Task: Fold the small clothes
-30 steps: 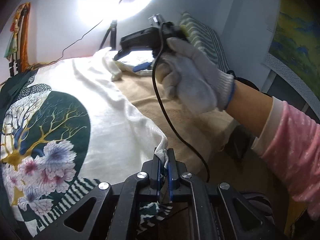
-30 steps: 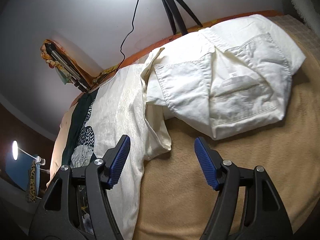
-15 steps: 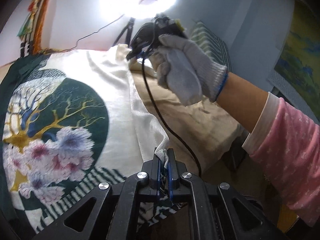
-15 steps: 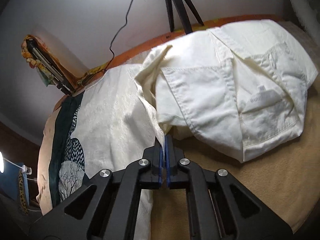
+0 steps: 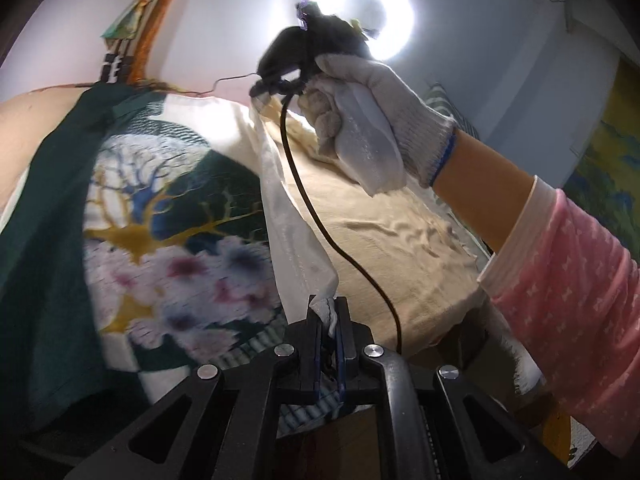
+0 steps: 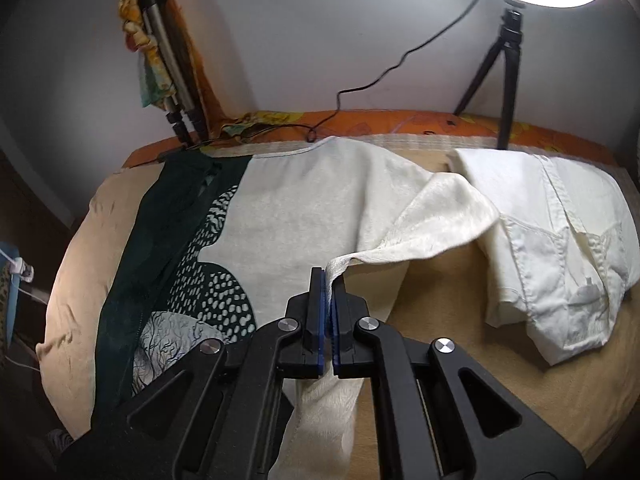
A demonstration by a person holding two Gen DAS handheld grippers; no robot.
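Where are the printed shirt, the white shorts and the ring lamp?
printed shirt (image 6: 304, 200), right wrist view, plain cream chest.
white shorts (image 6: 560, 248), right wrist view, middle panel.
ring lamp (image 5: 394, 16), left wrist view, glowing rim.

No readable text, labels, brands or numbers on any item in view.

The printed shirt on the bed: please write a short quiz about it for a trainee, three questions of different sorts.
1. True or false: both grippers are shut on the printed shirt.
2. What lies to the right of it? A) white shorts B) a towel C) a book
3. Fill in: the left gripper pinches the shirt's white ____.

Key: 1 true, the right gripper too. 2 A, the white shorts. 3 edge.
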